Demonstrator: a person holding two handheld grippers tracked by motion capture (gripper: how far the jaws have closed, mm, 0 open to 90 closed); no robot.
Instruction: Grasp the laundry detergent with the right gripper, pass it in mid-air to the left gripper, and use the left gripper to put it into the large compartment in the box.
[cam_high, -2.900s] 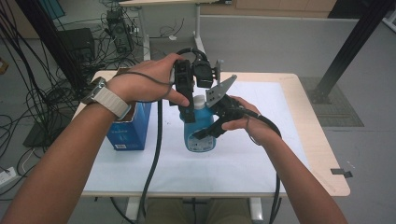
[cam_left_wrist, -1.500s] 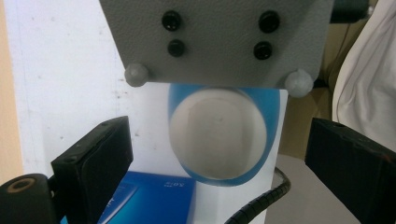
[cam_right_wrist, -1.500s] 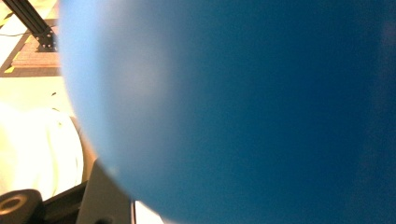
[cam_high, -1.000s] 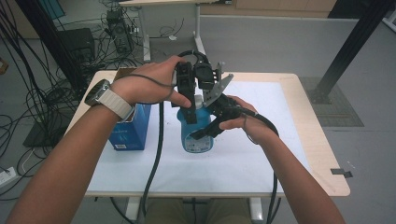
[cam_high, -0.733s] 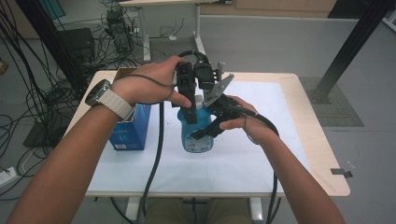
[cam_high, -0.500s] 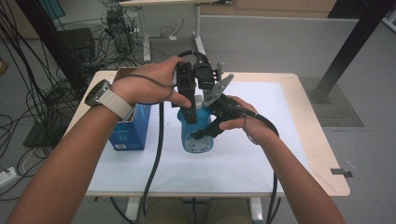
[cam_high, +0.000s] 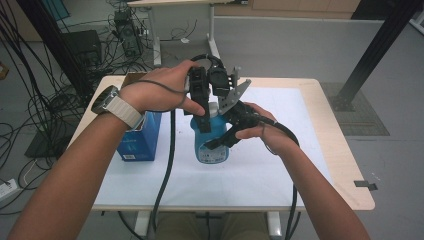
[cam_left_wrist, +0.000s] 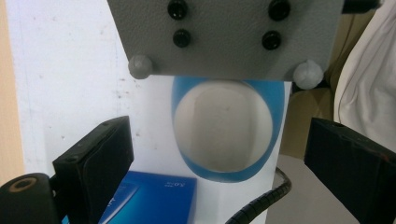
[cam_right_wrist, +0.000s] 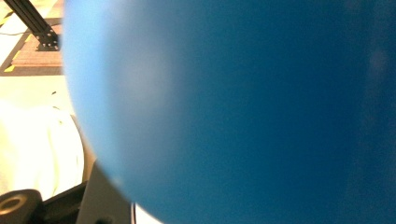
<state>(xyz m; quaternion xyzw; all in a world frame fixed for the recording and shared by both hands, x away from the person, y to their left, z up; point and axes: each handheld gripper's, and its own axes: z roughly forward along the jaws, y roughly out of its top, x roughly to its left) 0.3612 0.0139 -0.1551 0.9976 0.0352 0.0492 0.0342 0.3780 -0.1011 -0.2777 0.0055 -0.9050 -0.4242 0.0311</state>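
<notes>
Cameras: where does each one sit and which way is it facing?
High view: above the person's side, looking forward and down at the table; both forearms enter from the bottom, left claw and right claw meet at the blue bottle.
Left gripper view: rides the left claw, pointing down at the bottle and blue box; its two jaws stand wide apart.
Right gripper view: pressed close to the bottle, blurred.
Shared: all three see the bottle; high and left views also the box.
</notes>
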